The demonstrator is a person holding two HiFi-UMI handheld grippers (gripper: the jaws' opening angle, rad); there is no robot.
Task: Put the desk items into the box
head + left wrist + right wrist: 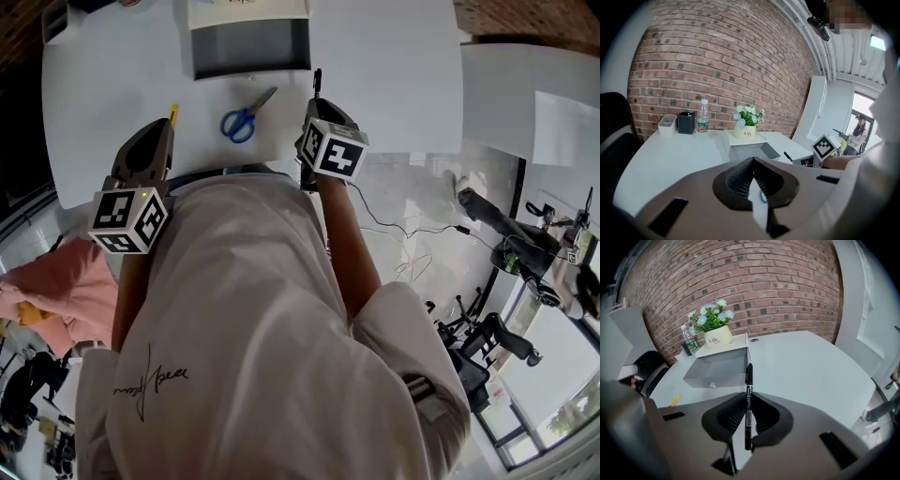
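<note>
Head view: the blue scissors (246, 119) lie on the table between the left tongs (169, 124) and the right tongs (317, 101). The gray box (251, 49) sits ahead of both.

Left gripper view: the left tongs (753, 161) are pinched together, holding nothing.

Right gripper view: the right tongs (748, 397) squeeze a black pen (748, 376). The box (719, 365) is just past the pen's tip.

bright, even light falls on the white table (394, 84), shadows soft, focus sharp, edges bent by fisheye, corners dark.
</note>
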